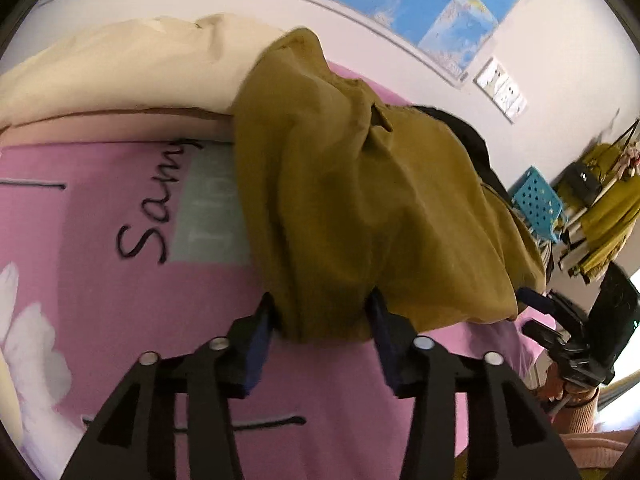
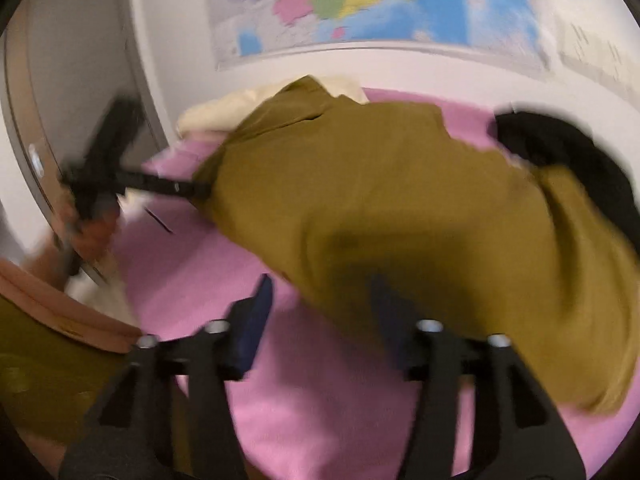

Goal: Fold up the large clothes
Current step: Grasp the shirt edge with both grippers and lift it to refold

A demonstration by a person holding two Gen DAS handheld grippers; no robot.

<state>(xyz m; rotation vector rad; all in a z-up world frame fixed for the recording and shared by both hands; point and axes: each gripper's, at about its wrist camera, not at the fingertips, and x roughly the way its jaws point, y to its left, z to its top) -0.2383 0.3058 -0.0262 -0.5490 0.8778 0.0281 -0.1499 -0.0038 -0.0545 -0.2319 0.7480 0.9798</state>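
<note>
Garment (image 1: 360, 208), mustard, fills mid-frame on the bed (image 1: 120, 312); left hand-held gripper (image 1: 324, 320) pinches its hem, right hand-held gripper (image 2: 320, 312) gapes, blurred.

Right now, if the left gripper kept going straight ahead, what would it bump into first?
The mustard-yellow garment. A bunch of it already sits between the left gripper fingers, so it would push deeper into that cloth, with the pink bedsheet underneath.
</note>
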